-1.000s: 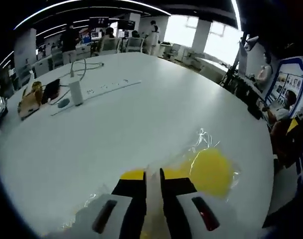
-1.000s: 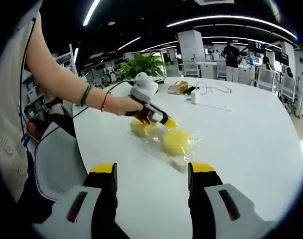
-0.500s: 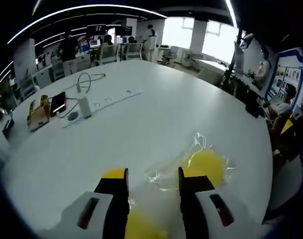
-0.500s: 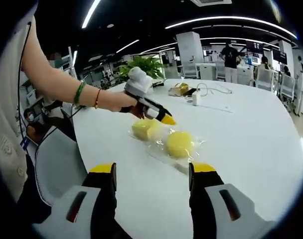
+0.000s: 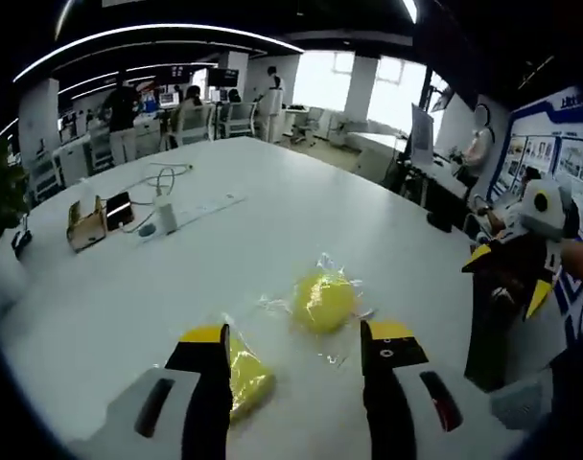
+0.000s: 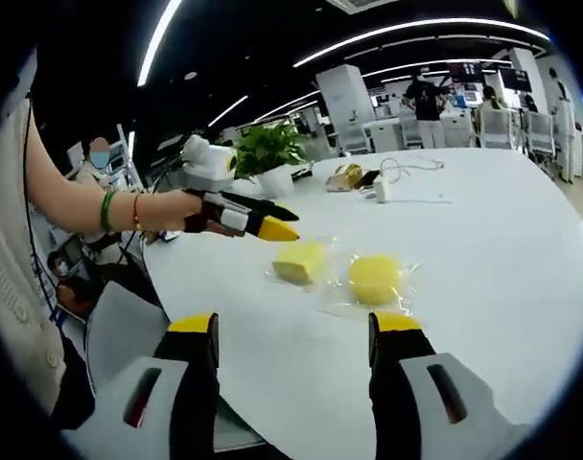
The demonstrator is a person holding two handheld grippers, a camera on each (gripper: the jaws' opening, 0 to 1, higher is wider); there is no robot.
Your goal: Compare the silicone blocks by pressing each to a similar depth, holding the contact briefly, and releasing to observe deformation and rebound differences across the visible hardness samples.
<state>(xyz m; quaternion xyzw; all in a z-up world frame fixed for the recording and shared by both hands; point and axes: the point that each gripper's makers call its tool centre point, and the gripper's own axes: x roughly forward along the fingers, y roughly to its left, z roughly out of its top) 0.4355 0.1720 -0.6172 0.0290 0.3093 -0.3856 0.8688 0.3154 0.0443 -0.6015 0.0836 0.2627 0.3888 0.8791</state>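
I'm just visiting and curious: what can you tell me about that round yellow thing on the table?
The round yellow block is a smooth, domed puck, soft-looking like silicone, sealed in crinkled clear plastic wrap. It lies flat on the white table, beside a squarish yellow block in the same wrap. Nothing presses on it; both grippers are held off it.

right tongs (image 6: 293, 331) open, left tongs (image 6: 263, 227) above blocks (image 6: 301, 262)

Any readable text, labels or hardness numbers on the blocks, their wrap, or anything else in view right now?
None can be read.
Round yellow block and square yellow block: no print visible on them or their clear wrap.
Wall posters: some lettering at the top, too blurred to read.
Screens at the far desks: too small to read.
Power strip on the table: no legible marking.
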